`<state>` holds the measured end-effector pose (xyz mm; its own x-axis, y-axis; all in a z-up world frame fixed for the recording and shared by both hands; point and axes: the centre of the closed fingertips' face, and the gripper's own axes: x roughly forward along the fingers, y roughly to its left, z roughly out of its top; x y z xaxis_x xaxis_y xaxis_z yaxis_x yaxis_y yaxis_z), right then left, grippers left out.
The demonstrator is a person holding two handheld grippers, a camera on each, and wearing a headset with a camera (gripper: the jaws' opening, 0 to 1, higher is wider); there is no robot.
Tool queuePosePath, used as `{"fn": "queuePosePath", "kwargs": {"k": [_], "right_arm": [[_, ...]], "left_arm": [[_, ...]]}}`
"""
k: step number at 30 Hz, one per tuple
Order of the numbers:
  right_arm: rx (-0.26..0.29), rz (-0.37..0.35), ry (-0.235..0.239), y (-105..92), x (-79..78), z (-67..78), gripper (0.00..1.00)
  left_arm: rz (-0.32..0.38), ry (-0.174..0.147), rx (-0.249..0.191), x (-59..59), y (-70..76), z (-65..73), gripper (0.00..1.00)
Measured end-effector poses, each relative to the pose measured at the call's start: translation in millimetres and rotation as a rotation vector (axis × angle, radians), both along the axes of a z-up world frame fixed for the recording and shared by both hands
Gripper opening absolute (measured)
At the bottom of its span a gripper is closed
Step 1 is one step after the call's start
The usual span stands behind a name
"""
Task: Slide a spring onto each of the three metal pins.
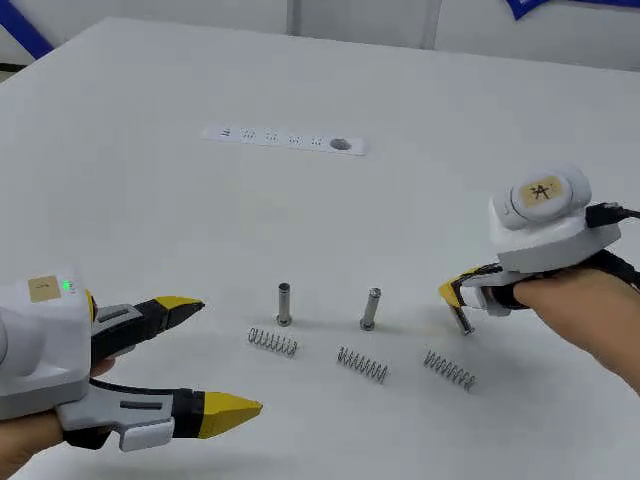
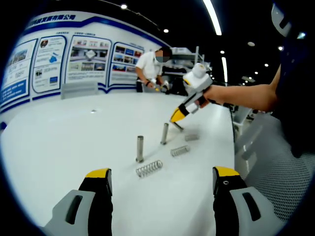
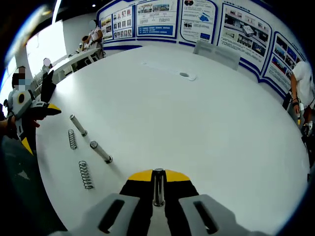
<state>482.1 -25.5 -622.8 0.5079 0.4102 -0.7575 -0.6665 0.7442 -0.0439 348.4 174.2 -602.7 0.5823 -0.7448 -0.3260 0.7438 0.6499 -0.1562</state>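
Pinching a pin [image 1: 465,323] at three o'clock, right tool [image 1: 450,292] should steady it upright while the spread left tool [image 1: 228,355] takes a spring [image 1: 449,370].

The left gripper [image 1: 215,355] is held low on the person's left side. Its two yellow-tipped jaws are spread wide apart, nothing between them, and both point inward toward the other gripper. The right gripper [image 1: 452,292] is out on the far side, gripped from behind by the right hand [image 1: 565,300], with the bare forearm [image 2: 241,93] stretched out behind it. It tilts downward. Its jaws are drawn together, clamped on a metal pin [image 3: 158,187] that runs straight up between the yellow tips in the right gripper view.
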Motion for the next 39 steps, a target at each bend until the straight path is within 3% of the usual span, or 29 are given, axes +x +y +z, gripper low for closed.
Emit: {"fn": "queuePosePath", "kwargs": {"k": [39], "right_arm": [[0.052,-0.012,-0.050,-20.1,-35.6,16.8,0.08]], "left_arm": [[-0.019,-0.014,0.004,-1.7,-5.4,7.4,0.85]]}}
